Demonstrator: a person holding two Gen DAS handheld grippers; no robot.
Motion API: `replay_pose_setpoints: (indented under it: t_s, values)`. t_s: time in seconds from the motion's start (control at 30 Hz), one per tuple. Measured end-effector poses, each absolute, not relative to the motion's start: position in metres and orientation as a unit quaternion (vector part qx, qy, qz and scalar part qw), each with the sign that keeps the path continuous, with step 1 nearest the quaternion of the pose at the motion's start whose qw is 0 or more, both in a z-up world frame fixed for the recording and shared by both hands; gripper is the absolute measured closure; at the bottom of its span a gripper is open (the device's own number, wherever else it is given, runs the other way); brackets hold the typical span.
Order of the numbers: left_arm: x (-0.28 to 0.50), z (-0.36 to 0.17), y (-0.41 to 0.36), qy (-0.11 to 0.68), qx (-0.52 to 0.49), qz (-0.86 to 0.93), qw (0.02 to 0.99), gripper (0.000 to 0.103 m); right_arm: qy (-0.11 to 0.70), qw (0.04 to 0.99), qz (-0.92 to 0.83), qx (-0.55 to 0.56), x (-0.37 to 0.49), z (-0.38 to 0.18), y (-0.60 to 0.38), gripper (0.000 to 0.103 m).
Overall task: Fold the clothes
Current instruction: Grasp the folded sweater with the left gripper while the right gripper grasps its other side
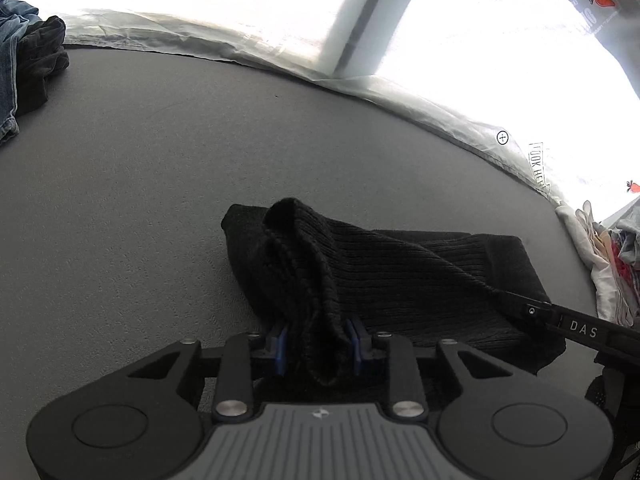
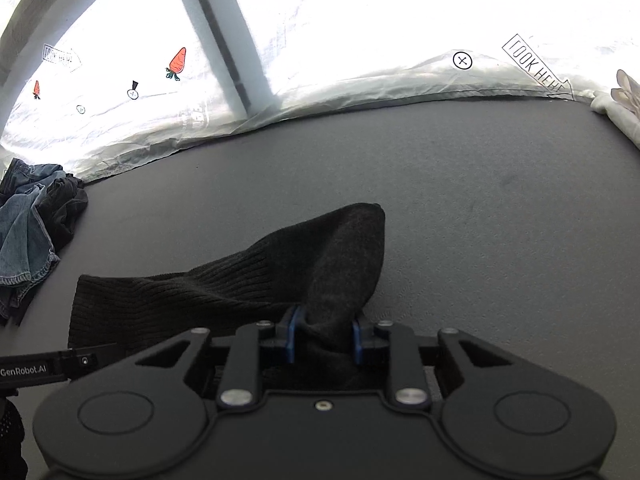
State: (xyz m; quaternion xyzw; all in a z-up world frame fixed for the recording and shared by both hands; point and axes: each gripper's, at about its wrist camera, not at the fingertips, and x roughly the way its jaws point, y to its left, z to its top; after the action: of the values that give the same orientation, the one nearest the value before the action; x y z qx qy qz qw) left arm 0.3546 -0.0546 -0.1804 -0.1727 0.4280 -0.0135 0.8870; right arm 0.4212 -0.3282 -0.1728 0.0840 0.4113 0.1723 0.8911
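Both the left gripper [image 1: 318,344] and right gripper [image 2: 325,340] pinch bunched near corners of the soft, limp black knit garment [image 1: 400,272], likely light and floppy.

Grey tabletop [image 1: 160,168] and, behind it, carrot-printed white plastic sheeting [image 2: 360,92].

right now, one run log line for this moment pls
stage: grasp | left gripper: shut on black knit garment | right gripper: shut on black knit garment | garment: partly lifted off grey surface
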Motion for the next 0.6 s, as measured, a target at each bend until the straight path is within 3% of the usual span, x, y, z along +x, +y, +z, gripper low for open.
replay_pose_setpoints:
  t_s: [0.2, 0.6]
  values:
    - [0.330, -0.134, -0.068, 0.361, -0.189, -0.066, 0.911, 0.083, 0.366, 0.903, 0.174, 0.141, 0.385, -0.128, -0.337, 0.088]
    - [0.261, -0.085, -0.102, 0.320, -0.139, -0.153, 0.925, 0.083, 0.310, 0.928, 0.180, 0.100, 0.286, -0.055, -0.308, 0.088]
